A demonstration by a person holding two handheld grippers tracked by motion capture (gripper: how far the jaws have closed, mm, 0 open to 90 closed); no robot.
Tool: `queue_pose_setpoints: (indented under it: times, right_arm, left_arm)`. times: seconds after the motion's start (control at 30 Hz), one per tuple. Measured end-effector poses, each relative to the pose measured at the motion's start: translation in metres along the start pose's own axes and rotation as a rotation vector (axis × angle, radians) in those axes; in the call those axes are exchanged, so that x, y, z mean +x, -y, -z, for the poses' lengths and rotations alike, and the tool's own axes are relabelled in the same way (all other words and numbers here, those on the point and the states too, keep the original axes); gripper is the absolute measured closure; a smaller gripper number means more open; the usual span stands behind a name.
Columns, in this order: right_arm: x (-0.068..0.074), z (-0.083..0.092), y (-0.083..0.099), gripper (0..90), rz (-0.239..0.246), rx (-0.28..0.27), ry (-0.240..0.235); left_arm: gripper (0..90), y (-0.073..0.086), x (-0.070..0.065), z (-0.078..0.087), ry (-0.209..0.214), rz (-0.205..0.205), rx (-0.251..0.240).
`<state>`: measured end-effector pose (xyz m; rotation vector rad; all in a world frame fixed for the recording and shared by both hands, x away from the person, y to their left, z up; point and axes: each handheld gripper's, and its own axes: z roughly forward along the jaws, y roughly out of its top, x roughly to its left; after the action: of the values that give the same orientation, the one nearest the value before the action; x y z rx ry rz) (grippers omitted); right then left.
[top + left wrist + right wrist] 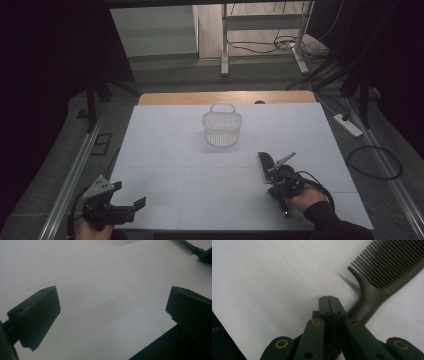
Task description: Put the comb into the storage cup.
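Right gripper (329, 298) has its fingers pinched together with the dark comb (387, 267) lying just beside them on the white bench (165, 150) – left gripper (131, 195) fingers wide open, nothing between them

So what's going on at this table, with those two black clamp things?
A person sits at a white-covered table with a hand-held gripper in each hand. The right gripper has its jaws shut together and rests right beside the handle of a dark comb lying flat on the table; the handle runs under the gripper, not between its jaws. The left gripper waits near the table's front edge, jaws open and empty. A small white mesh basket stands farther back.
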<state>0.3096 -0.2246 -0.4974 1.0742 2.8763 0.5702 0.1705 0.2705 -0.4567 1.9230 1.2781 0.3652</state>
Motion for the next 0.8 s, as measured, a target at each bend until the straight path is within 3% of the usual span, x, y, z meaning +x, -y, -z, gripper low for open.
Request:
queue_pose_setpoints:
  times: [0.6,0.8]
  right_arm:
    - [-0.031,0.013,0.015,88.8,-0.084,0.0,0.053]
    - [-0.032,0.015,0.016,89.0,-0.094,-0.012,0.047]
  left_arm:
    - [0.2,0.0,0.0,0.0,0.001,0.001,0.0]
    - [0.2,0.0,0.0,0.0,0.0,0.0,0.0]
